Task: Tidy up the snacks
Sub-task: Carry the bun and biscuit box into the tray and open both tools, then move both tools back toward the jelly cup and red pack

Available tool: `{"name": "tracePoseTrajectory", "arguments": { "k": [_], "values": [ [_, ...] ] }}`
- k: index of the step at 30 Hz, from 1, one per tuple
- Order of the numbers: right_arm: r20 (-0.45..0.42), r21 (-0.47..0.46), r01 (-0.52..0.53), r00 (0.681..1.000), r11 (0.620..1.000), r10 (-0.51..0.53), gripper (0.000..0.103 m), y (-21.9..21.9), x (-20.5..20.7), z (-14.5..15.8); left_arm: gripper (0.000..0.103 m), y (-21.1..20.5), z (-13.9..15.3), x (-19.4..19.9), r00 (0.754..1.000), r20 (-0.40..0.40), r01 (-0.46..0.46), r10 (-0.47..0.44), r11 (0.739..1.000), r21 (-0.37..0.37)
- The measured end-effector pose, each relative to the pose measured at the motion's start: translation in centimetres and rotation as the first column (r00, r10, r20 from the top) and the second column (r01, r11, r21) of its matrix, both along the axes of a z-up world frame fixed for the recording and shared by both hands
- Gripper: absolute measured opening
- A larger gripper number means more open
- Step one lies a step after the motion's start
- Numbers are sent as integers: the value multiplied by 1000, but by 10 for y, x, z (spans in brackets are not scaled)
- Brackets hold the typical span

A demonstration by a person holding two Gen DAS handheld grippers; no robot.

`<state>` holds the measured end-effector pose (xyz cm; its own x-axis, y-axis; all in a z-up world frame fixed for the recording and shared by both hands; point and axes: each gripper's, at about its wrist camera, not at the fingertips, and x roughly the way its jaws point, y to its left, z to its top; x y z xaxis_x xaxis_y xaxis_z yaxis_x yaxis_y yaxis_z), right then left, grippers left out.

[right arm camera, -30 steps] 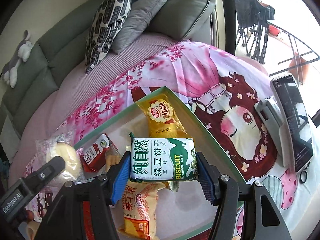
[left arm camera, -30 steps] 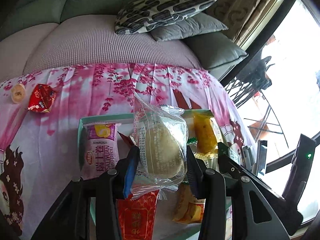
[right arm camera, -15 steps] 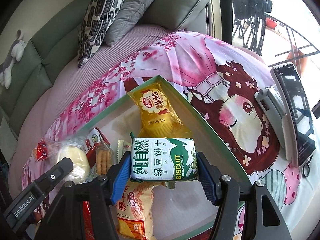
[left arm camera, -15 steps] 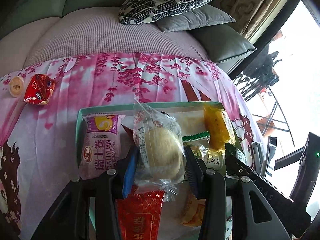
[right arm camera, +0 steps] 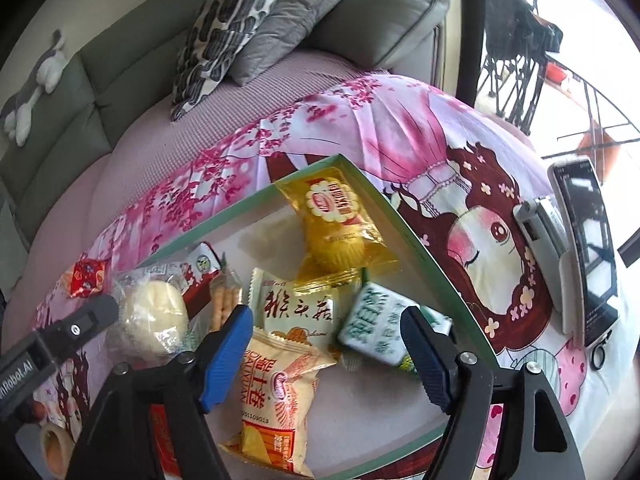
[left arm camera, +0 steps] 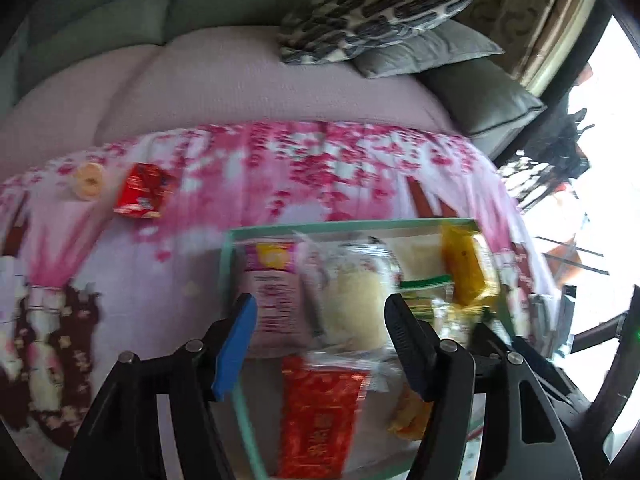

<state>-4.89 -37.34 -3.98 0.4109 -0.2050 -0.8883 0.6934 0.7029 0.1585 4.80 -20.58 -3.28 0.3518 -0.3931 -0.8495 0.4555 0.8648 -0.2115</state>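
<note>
**Both grippers let go over the snack box**

Fingers of both grippers are spreading with nothing pressed between them: the left gripper [left arm camera: 318, 322] and the right gripper [right arm camera: 326, 344] have released their loads. Under them the pink printed cloth [right arm camera: 420, 120] carries the green-rimmed box [right arm camera: 424, 248]. Inside it the clear-wrapped bun [left arm camera: 352, 296] lies between the left fingers, touching neither, beside the pink packet [left arm camera: 272, 296]. The green biscuit pack [right arm camera: 376, 328] lies tilted by the box's right wall, below the yellow cake packet [right arm camera: 336, 220].
</note>
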Motion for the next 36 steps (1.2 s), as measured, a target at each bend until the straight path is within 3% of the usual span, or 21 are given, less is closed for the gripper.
{"name": "tracePoseTrajectory", "arguments": {
  "k": [4, 5, 7, 17, 23, 36],
  "values": [
    [11, -16, -34, 999, 999, 34, 80, 10, 5, 5, 71, 17, 2, 6, 997, 33, -78, 76, 995, 68],
    [14, -21, -43, 999, 999, 43, 80, 13, 7, 6, 78, 22, 0, 9, 995, 36, -101, 98, 991, 85],
    [19, -28, -62, 998, 998, 63, 81, 20, 10, 8, 84, 31, -3, 13, 990, 50, -137, 132, 984, 114],
    [38, -48, -176, 983, 983, 178, 81, 59, 32, 14, 85, 72, -7, 25, 962, 115, -267, 248, 943, 199],
    [42, -65, -240, 969, 969, 243, 81, 83, 42, 16, 89, 89, -15, 24, 952, 117, -303, 283, 926, 224],
    [47, -70, -264, 962, 962, 267, 82, 93, 47, 16, 90, 110, -20, 18, 951, 88, -310, 298, 928, 208]
  ]
}}
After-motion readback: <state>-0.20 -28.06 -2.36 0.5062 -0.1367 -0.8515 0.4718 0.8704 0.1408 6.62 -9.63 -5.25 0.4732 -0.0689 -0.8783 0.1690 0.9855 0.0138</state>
